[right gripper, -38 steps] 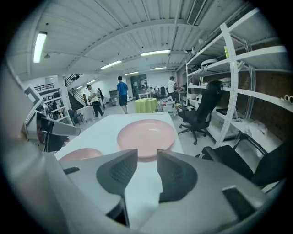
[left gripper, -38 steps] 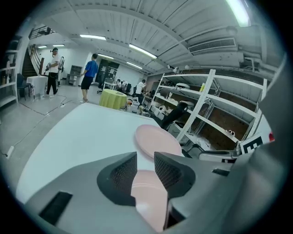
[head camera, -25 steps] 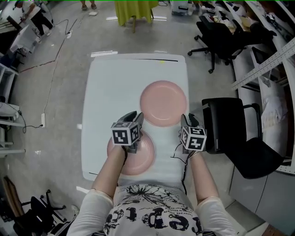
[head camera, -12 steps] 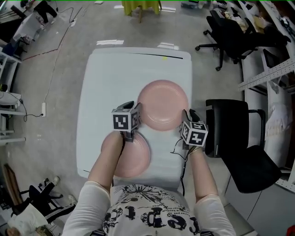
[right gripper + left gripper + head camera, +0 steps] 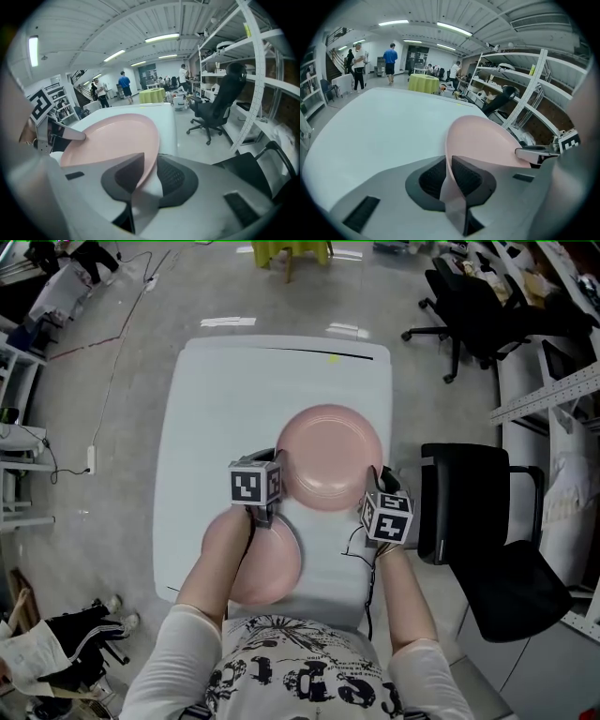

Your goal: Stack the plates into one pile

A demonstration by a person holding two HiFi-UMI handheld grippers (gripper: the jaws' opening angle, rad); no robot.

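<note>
Two pink plates lie on the white table (image 5: 216, 399). The far plate (image 5: 333, 456) has a gripper on each side of it. My left gripper (image 5: 278, 462) has its left rim between its jaws, which are closing; in the left gripper view the rim (image 5: 483, 140) sits pinched between the pads (image 5: 466, 177). My right gripper (image 5: 378, 476) takes the right rim, jaws closing, the plate (image 5: 112, 140) pressed between its pads (image 5: 173, 177). The near plate (image 5: 272, 563) lies partly under my left forearm.
A black office chair (image 5: 469, 512) stands close to the table's right side. More chairs and metal shelving run along the right wall. People stand around a yellow-green table (image 5: 423, 83) far off.
My left gripper has moved forward from above the near plate to the far plate's left rim. Both grippers' jaws have narrowed onto that plate's rim.
</note>
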